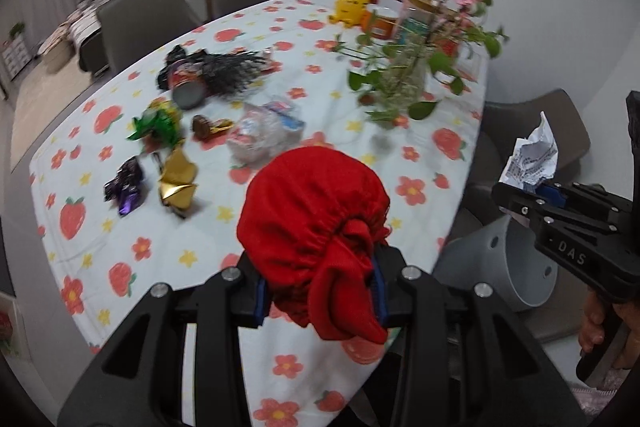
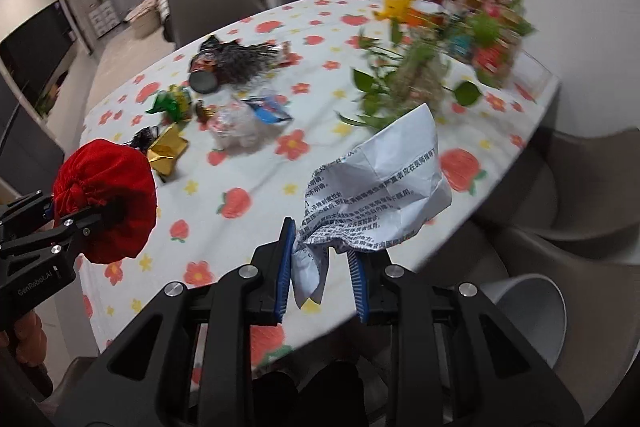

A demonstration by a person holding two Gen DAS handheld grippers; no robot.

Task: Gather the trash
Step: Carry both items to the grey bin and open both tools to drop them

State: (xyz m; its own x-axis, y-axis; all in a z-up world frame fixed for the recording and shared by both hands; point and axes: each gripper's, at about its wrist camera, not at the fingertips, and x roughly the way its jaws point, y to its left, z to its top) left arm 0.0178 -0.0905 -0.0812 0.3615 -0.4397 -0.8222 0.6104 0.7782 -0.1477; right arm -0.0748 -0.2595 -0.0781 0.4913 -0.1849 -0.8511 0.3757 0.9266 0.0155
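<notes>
The left gripper [image 1: 320,291] has its jaws clamped on a red cloth pouch [image 1: 316,223] above the tabletop [image 1: 120,227]. At three o'clock the right gripper [image 2: 320,267] pinches a crumpled printed paper [image 2: 380,187] over a grey bin [image 2: 532,323]. Wrappers [image 1: 176,183] lie at ten o'clock.

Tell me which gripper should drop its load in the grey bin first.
Right, probably. The right gripper holds the crumpled paper beside the table edge with the grey bin just below it. The left gripper, clamping the red pouch, is above the table, farther away.
</notes>
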